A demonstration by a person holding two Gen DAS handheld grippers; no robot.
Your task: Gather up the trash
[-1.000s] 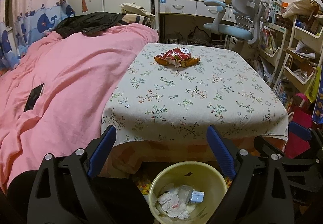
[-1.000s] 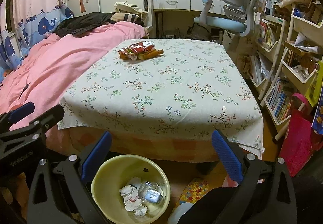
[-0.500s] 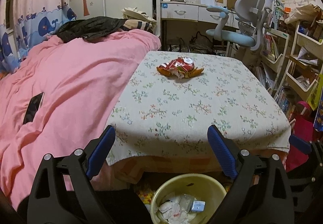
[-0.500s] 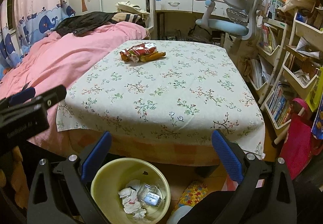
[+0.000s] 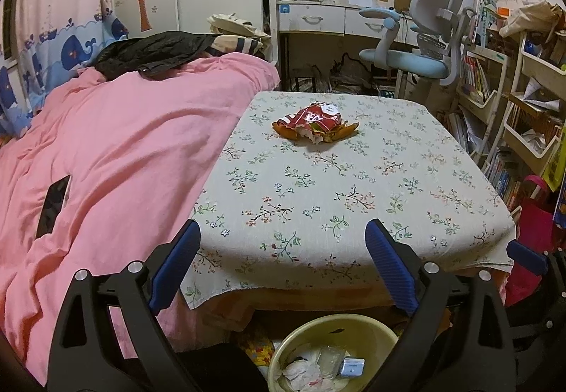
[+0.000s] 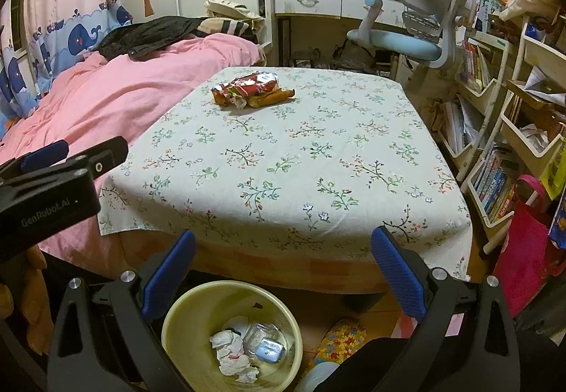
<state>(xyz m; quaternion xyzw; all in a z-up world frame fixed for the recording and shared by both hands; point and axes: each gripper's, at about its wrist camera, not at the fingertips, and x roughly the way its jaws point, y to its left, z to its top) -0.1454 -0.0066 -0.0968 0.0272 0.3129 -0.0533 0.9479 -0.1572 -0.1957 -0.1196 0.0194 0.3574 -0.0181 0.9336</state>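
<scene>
Snack wrapper (image 5: 313, 121): crinkled glossy foil. Counter (image 5: 353, 187) cover: matt woven floral cloth. Bin (image 6: 198, 314): smooth pale plastic, holding crumpled paper (image 6: 230, 351). Tool fingers (image 5: 387, 264): ribbed blue pads, black matt plastic frames.

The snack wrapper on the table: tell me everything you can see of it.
The snack wrapper is a crumpled, flattened foil-like bag, red with white print on top and orange along its lower edges, with a torn pale inner patch toward the near side. It lies alone on the floral tablecloth, toward the far side of the table and nearer the pink bed's side. Only the cloth touches it. Both hand-held grippers are open and far from it, at the table's near edge above the yellow trash bin.
</scene>
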